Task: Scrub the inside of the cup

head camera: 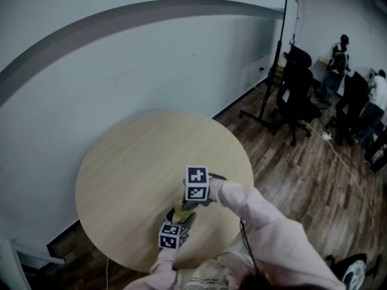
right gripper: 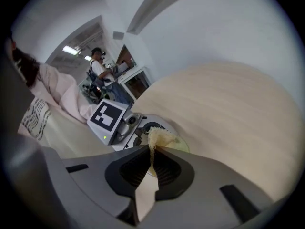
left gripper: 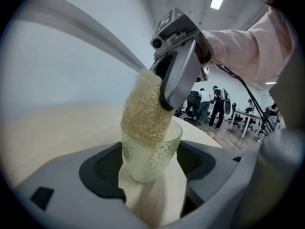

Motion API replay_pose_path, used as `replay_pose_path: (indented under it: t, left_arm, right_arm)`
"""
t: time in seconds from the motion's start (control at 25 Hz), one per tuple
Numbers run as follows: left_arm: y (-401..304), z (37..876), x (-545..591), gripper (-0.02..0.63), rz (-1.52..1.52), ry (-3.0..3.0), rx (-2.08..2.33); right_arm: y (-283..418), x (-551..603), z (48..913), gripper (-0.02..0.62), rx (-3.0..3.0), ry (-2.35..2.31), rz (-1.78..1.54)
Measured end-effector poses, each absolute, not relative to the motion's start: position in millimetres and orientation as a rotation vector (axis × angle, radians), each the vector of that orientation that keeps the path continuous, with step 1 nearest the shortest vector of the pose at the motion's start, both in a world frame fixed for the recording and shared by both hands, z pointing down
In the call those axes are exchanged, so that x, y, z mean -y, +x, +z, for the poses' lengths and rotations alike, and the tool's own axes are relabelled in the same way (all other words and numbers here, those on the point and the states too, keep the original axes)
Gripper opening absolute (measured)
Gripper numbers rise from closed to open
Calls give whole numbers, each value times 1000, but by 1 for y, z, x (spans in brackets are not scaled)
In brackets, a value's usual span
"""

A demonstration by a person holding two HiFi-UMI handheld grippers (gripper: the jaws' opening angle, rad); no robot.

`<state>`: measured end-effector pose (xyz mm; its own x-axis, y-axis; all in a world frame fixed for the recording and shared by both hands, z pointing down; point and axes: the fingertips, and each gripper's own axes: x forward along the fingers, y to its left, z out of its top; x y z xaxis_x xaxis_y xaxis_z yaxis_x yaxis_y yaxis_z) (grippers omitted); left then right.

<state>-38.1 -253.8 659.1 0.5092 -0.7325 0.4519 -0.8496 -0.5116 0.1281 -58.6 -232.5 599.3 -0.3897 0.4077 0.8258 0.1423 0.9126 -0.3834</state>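
Note:
A pale green, dimpled glass cup (left gripper: 150, 152) stands upright on the round wooden table (head camera: 133, 162). My left gripper (left gripper: 150, 163) is shut on the cup, with one pad against each side. A coarse beige sponge (left gripper: 144, 108) is pushed into the cup's mouth and sticks out above the rim. My right gripper (left gripper: 163, 97) comes down from above and is shut on the sponge's upper end. In the right gripper view the sponge (right gripper: 159, 136) shows pinched between the jaws of my right gripper (right gripper: 153, 150), over the cup's rim (right gripper: 180, 146). In the head view both grippers meet at the cup (head camera: 179, 211) near the table's front edge.
A white wall (head camera: 121, 71) curves behind the table. At the back right, on the wood floor, are a light stand (head camera: 275, 59), black office chairs (head camera: 296, 95) and people at desks (head camera: 337, 59). A cable (head camera: 344, 162) runs across the floor.

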Motion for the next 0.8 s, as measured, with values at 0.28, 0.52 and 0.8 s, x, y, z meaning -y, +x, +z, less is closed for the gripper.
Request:
replay_pose_path:
  t: [0.28, 0.52, 0.8]
  left_arm:
    - [-37, 656, 252, 348, 495, 2427, 1323]
    - [-39, 660, 256, 348, 497, 2429, 1329]
    - [-40, 659, 255, 348, 492, 2433, 1330]
  right_arm:
    - [-58, 230, 599, 28, 1898, -562, -104]
    - [-55, 237, 602, 28, 1810, -618, -335]
    - [-57, 241, 606, 28, 1782, -610, -401]
